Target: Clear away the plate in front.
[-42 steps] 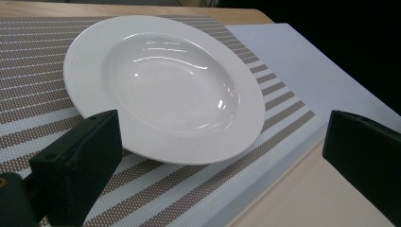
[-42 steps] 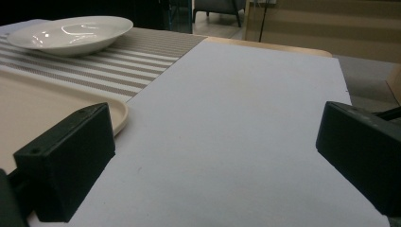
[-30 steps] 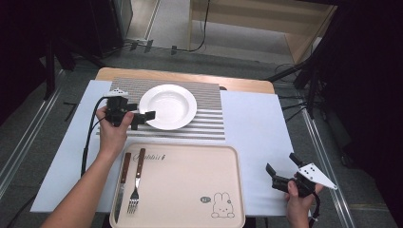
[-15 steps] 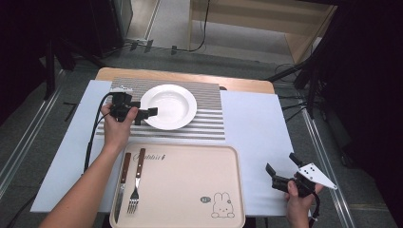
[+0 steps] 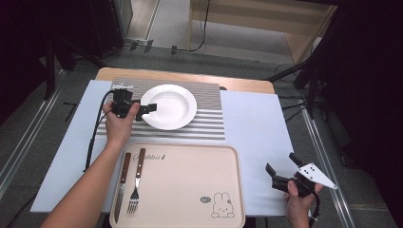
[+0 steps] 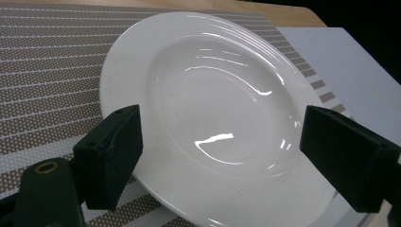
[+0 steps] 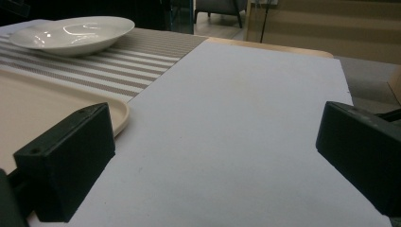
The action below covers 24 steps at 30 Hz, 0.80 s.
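The left claw (image 5: 146,108) sits at the near-left rim of the white plate (image 5: 168,106), its jaws wide apart with the rim between them; they have just been closing a little, but the left claw view shows clear gaps between each pad and the china, so nothing is gripped yet. The right claw (image 5: 281,171) hangs open over the pale blue sheet (image 5: 256,123) at the worktop's near right corner, holding nothing and well apart from everything else.

Nearest the person lies the beige tray (image 5: 190,180), with a knife (image 5: 122,183) and a fork (image 5: 136,183) side by side along its left edge and the rest of it bare. Beyond the tray, the plate rests flat on the striped placemat (image 5: 209,118).

Judging by this layout, the cutlery is already placed and the plate is the piece in hand: the grasp is being set up, while the clamp, lift and carry are not yet done.
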Available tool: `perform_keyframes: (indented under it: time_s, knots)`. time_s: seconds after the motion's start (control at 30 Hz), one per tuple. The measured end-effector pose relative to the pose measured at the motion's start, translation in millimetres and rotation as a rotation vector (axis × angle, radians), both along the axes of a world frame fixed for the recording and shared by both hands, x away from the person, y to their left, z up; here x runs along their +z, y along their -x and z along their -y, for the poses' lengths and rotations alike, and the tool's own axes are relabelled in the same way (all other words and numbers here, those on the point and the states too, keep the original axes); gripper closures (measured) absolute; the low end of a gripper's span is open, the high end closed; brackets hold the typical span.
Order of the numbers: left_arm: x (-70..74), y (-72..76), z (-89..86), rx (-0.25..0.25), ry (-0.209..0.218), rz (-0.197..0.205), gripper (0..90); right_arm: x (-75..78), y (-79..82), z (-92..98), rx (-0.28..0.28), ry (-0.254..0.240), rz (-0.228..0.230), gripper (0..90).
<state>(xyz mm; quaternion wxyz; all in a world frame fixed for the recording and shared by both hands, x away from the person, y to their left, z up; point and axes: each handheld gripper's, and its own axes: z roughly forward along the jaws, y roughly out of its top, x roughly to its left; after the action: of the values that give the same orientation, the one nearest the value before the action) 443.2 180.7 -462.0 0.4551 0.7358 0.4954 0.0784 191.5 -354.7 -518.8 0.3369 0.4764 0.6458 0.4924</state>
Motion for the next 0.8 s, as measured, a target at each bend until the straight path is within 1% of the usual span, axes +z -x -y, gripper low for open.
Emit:
perform_keyframes:
  time_s: [0.07,0.13,0.23,0.3,0.37,0.43,0.47,0.53,0.6,0.63,0.7,0.73,0.77,0.8]
  knots:
    - [-0.6,-2.2,-1.6,0.020,-0.005,-0.005,13.3,0.1,0.0,0.2,0.001,0.000,0.001,0.0]
    - [-0.8,-4.7,-2.9,0.040,-0.011,-0.004,16.6,0.0,-0.2,0.5,0.003,-0.004,0.000,0.0]
    - [-2.1,-9.0,-4.6,0.063,-0.003,-0.014,16.8,-0.1,-0.1,0.5,0.002,-0.006,-0.001,0.0]
    - [-4.2,-11.6,-5.1,0.092,-0.020,-0.018,20.6,-0.1,-0.1,0.4,0.000,-0.005,-0.002,0.0]
    - [-7.2,-14.6,-6.1,0.098,-0.018,-0.031,21.2,-0.1,-0.1,0.4,0.000,-0.005,-0.002,0.0]
    - [-9.8,-17.2,-6.9,0.104,-0.028,-0.044,22.9,-0.1,-0.1,0.5,0.001,-0.006,-0.002,0.0]
    - [-11.0,-18.5,-7.2,0.107,-0.022,-0.054,25.6,-0.1,-0.1,0.5,0.001,-0.007,-0.002,0.0]
    - [-13.5,-20.8,-9.1,0.113,-0.011,-0.066,27.1,-0.2,-0.3,0.6,0.001,-0.005,-0.002,0.0]
    - [-17.1,-23.7,-10.8,0.118,0.004,-0.078,31.1,-0.2,-0.3,0.6,0.002,-0.005,-0.001,0.0]
    - [-18.9,-25.1,-11.2,0.123,0.008,-0.087,31.2,-0.2,-0.3,0.6,0.003,-0.005,-0.001,0.0]
    - [-22.6,-27.4,-11.6,0.123,0.018,-0.100,35.3,-0.2,-0.2,0.6,0.003,-0.006,-0.002,0.0]
    - [-24.6,-28.3,-11.1,0.119,0.030,-0.103,35.5,-0.2,-0.2,0.7,0.004,-0.006,-0.002,0.0]
    - [-26.7,-29.2,-10.3,0.118,0.031,-0.097,35.5,-0.2,-0.3,0.8,0.004,-0.006,-0.001,0.0]
    - [-28.4,-29.8,-9.6,0.118,0.018,-0.089,36.7,-0.2,-0.4,0.8,0.004,-0.005,-0.001,0.0]
